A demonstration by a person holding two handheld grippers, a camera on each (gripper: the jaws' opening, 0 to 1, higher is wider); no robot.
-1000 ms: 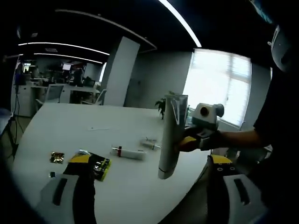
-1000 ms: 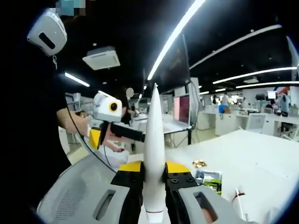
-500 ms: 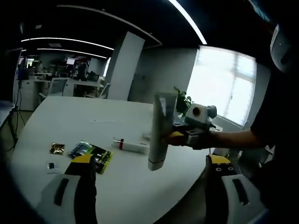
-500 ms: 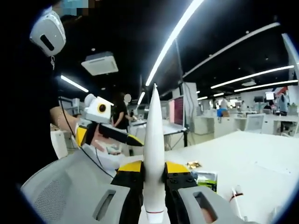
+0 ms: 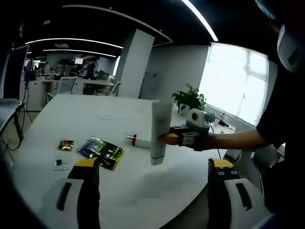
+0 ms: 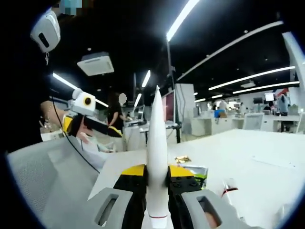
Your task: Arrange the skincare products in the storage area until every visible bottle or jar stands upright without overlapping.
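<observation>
A tall white squeeze tube [image 6: 157, 157] stands between my right gripper's [image 6: 157, 177] jaws, which are shut on it. In the left gripper view the same tube [image 5: 160, 132] hangs above the white table [image 5: 71, 119], cap end down, held by the right gripper [image 5: 170, 139]. My left gripper [image 5: 152, 167] is open, its jaws wide apart with nothing between them. A smaller white tube with a red band [image 5: 136, 140] lies flat on the table, also seen at bottom right of the right gripper view as a tube [image 6: 228, 189].
Dark green sachets [image 5: 106, 151], a gold packet [image 5: 66, 144] and a small card [image 5: 59, 162] lie on the table. A potted plant [image 5: 189, 99] stands at the far edge. The left gripper [image 6: 83, 114] shows in a hand. Office desks and a chair [image 6: 47, 176] surround the table.
The right gripper has carried the tall tube farther out over the table, away from the left gripper. Both views have shifted with the hands.
</observation>
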